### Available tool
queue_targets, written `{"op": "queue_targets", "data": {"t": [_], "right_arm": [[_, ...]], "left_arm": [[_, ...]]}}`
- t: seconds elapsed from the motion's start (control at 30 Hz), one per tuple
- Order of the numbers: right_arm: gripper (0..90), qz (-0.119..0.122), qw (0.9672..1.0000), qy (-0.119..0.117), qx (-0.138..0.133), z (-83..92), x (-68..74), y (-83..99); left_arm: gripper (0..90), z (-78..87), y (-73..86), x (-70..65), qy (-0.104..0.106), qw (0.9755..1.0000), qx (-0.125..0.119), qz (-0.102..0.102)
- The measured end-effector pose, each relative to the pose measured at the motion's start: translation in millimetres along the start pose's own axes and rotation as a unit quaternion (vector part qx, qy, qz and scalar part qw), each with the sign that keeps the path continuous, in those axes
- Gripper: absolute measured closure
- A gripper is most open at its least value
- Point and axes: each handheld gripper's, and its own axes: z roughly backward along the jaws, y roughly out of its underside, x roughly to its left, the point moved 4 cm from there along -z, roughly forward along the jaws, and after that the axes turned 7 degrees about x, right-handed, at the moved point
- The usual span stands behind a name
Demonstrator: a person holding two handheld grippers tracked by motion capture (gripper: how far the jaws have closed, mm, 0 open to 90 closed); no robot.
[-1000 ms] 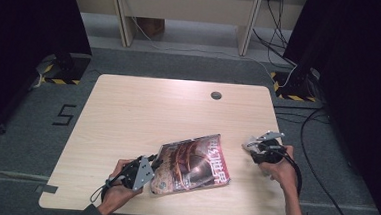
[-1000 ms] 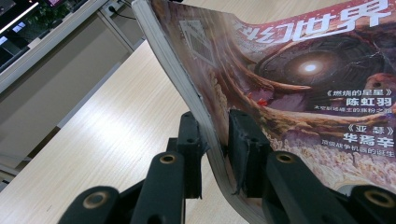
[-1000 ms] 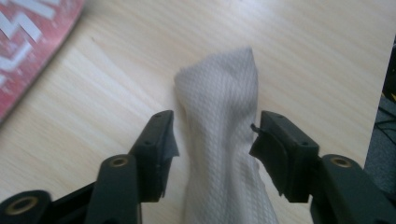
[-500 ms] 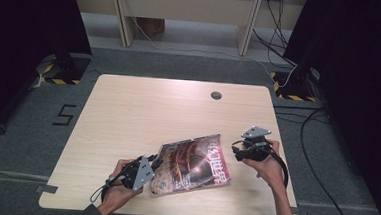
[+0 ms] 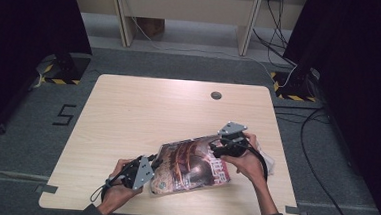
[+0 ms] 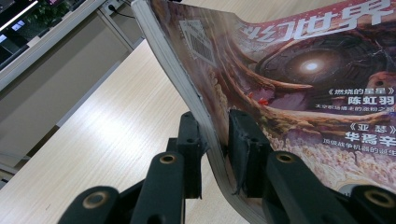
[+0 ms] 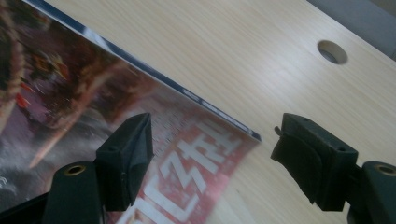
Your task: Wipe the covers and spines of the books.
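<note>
A magazine point(image 5: 192, 167) with a dark red illustrated cover and Chinese titles lies near the table's front edge. Its left side is lifted and bent. My left gripper point(image 5: 153, 162) is shut on that left edge. In the left gripper view the jaws of my left gripper point(image 6: 215, 140) pinch the stack of pages, and the magazine's cover point(image 6: 289, 70) rises to the right. My right gripper point(image 5: 220, 147) hovers over the magazine's far right corner. Its jaws have just been opening and stand wide, gripping nothing. In the right gripper view the magazine's corner point(image 7: 93, 93) lies under the right gripper point(image 7: 212, 149).
The light wooden table point(image 5: 143, 114) has a round cable hole point(image 5: 216, 95) at the back right, also seen as the hole point(image 7: 332, 51) beyond the right jaw. Grey floor with cables surrounds the table. A desk frame stands behind.
My right hand has moved left from the table's right edge to above the magazine's far right corner, and its jaws have spread. The left gripper and the magazine have stayed put.
</note>
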Motion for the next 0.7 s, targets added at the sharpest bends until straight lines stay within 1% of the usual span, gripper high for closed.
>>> {"op": "queue_targets", "data": {"t": [0.07, 0.1, 0.17, 0.27, 0.37, 0.43, 0.47, 0.53, 0.6, 0.63, 0.7], "right_arm": [[27.2, 0.013, 0.9999, -0.004, 0.000, -4.4, 5.7, -6.8], [27.2, 0.015, 0.9999, -0.006, 0.001, -5.7, 8.2, -9.2], [27.2, 0.026, 0.9996, -0.011, -0.004, -9.7, 14.7, -16.4], [27.1, 0.033, 0.9991, -0.023, -0.009, -14.1, 23.1, -24.3], [26.9, 0.038, 0.9973, -0.059, -0.024, -18.3, 32.0, -31.6], [26.5, 0.048, 0.9967, -0.061, -0.024, -22.0, 35.0, -35.8], [25.9, 0.049, 0.9963, -0.067, -0.022, -23.5, 37.4, -37.4], [25.5, 0.061, 0.9954, -0.072, -0.019, -26.1, 40.8, -39.6], [25.5, 0.067, 0.9941, -0.083, -0.020, -28.2, 43.2, -40.6], [25.5, 0.065, 0.9940, -0.086, -0.019, -28.7, 44.6, -40.9], [25.5, 0.074, 0.9933, -0.087, -0.018, -30.4, 45.5, -42.4]], "left_arm": [[75.1, 0.4, -0.3, -0.1, 0.000, 1.0000, 0.000, -0.001], [75.1, 0.5, -0.4, 0.0, 0.000, 1.0000, 0.000, -0.002], [75.1, 0.3, -0.2, 0.0, 0.000, 1.0000, 0.000, -0.001], [75.1, 0.7, -0.6, -0.3, 0.000, 1.0000, -0.001, -0.004], [75.1, 0.3, -0.2, -0.2, 0.000, 1.0000, 0.001, -0.003], [75.1, 0.5, -0.3, -0.3, 0.000, 1.0000, 0.000, -0.004], [75.0, 0.4, -0.2, -0.2, 0.000, 1.0000, 0.001, -0.004], [74.9, -0.4, 0.6, 0.2, 0.001, 1.0000, 0.001, -0.002], [74.9, -0.5, 0.8, 0.4, 0.001, 1.0000, 0.002, -0.002], [74.9, -0.5, 0.6, 0.5, 0.000, 1.0000, 0.003, -0.004], [74.9, -1.0, 0.7, 1.0, 0.001, 1.0000, 0.004, -0.004]]}}
